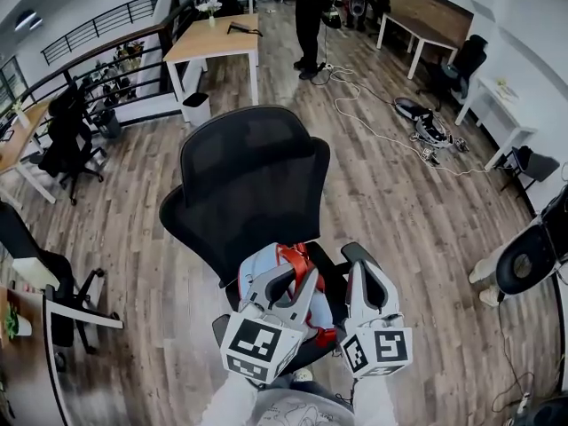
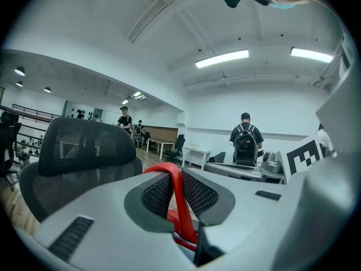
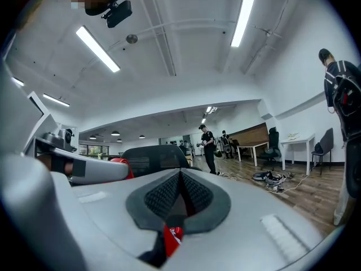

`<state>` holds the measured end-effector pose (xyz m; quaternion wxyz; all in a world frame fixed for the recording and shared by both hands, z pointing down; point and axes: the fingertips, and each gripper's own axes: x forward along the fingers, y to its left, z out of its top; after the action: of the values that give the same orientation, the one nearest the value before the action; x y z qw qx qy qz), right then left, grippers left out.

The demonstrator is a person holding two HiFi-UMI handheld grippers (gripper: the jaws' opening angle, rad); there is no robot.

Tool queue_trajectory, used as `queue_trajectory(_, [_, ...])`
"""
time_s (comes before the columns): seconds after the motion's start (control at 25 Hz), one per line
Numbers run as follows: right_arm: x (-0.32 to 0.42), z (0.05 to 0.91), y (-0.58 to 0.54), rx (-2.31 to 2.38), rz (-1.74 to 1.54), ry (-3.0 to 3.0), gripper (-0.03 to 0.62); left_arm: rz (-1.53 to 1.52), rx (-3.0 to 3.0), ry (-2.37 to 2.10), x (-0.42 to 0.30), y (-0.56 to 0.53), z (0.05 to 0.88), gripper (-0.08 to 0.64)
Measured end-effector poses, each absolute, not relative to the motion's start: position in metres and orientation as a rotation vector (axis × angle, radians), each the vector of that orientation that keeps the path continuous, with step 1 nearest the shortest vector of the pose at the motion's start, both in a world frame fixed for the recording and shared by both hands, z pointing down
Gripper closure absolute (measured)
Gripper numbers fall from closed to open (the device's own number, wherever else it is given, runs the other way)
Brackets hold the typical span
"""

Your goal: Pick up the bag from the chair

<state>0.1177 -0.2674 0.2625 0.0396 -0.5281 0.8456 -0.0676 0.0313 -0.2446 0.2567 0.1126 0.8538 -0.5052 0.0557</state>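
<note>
Left gripper (image 2: pixel 181 176): jaws clamped on the bag's red strap (image 2: pixel 175 195), which loops up between the pads. Right gripper (image 3: pixel 179 192): jaws pinched almost together, a red piece of the bag caught low between them. Bag (image 1: pixel 259 272): pale blue, red trim, held between both grippers above the front of the black mesh office chair (image 1: pixel 253 171). Contact with the seat not readable.

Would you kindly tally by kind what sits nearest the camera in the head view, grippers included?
Black mesh office chair: 1
Light blue bag with red straps: 1
Grey two-jaw grippers, left gripper and right gripper: 2
Total: 4
</note>
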Motion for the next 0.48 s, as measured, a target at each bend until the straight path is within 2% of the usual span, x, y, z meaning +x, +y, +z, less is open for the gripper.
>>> queue_trajectory(0.48, [0.1252, 0.2589, -0.259, -1.599, -0.213, 2.585, 0.583, 0.173, 2.496, -1.512, 0.0345, -0.2362, 0.2543, 0.511])
